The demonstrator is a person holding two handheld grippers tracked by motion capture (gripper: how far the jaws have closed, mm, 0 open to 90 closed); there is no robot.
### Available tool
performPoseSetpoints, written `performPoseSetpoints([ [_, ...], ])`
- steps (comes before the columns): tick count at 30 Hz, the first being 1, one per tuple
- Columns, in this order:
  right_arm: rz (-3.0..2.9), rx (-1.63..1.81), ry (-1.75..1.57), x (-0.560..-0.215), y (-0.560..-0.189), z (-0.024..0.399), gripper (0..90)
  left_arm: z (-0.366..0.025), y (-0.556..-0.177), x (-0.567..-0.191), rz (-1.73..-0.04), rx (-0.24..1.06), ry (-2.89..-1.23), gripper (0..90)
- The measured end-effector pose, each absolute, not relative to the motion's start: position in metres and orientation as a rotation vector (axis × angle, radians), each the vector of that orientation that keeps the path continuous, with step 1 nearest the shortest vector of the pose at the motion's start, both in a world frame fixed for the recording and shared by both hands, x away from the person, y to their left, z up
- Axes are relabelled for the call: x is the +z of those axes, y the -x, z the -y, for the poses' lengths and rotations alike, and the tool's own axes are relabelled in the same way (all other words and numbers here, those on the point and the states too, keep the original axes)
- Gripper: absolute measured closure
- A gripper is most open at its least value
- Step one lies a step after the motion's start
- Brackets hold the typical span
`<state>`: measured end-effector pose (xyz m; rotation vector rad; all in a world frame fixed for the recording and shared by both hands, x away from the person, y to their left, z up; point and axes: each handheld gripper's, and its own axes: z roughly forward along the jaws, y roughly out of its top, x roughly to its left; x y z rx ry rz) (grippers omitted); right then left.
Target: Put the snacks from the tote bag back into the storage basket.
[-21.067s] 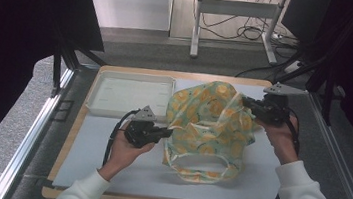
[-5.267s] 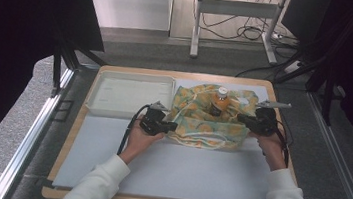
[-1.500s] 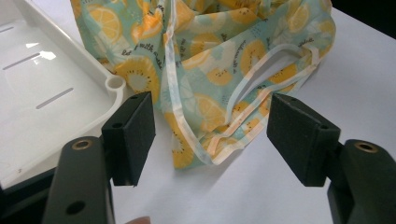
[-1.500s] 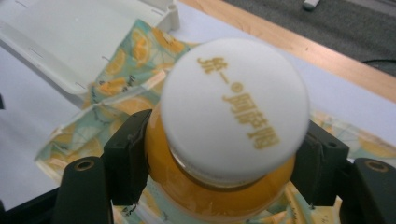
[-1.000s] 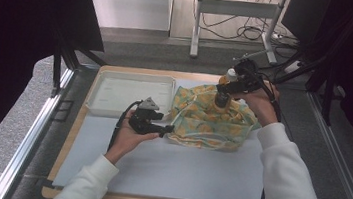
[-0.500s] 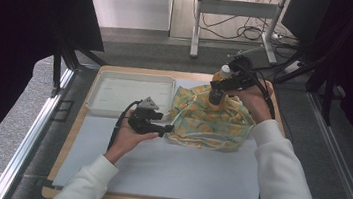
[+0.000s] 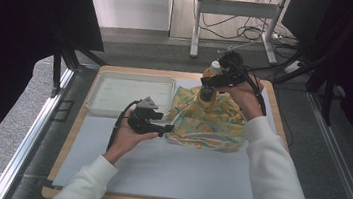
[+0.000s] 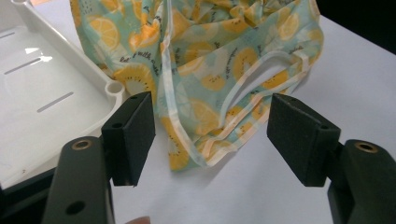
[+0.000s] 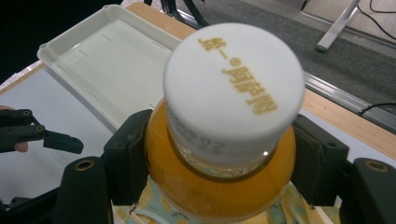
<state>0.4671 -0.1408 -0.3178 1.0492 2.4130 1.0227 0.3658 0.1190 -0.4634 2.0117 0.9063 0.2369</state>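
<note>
An orange-juice bottle (image 7: 208,79) with a white cap (image 9: 233,88) hangs tilted above the fruit-print fabric bag (image 7: 207,120). My right gripper (image 7: 206,87) is shut on the bottle's shoulder (image 9: 219,191), one pad on each side. The bag lies crumpled on the white mat, right of the tray. At the bag's left edge my left gripper (image 7: 167,127) rests low and open. In the left gripper view the bag's hem and handle (image 8: 224,107) lie between the pads (image 8: 133,135) without touching them.
A shallow white tray (image 7: 130,91) lies at the back left of the mat, its corner (image 8: 112,88) beside the left jaw. The wooden table rim (image 7: 270,97) runs behind and to the right. Metal frame legs and cables stand beyond the table.
My right gripper has carried the bottle leftward over the bag, toward the tray. The left gripper and the bag have stayed put.
</note>
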Motion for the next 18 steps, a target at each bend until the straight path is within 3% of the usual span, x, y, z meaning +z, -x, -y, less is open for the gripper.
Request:
performPoseSetpoints([
  [18, -2.436, 1.069, -0.988, -0.321, -0.469, 0.103, 29.8, -0.125, -0.352, -0.472, -0.93, 0.242, -2.025, 32.2],
])
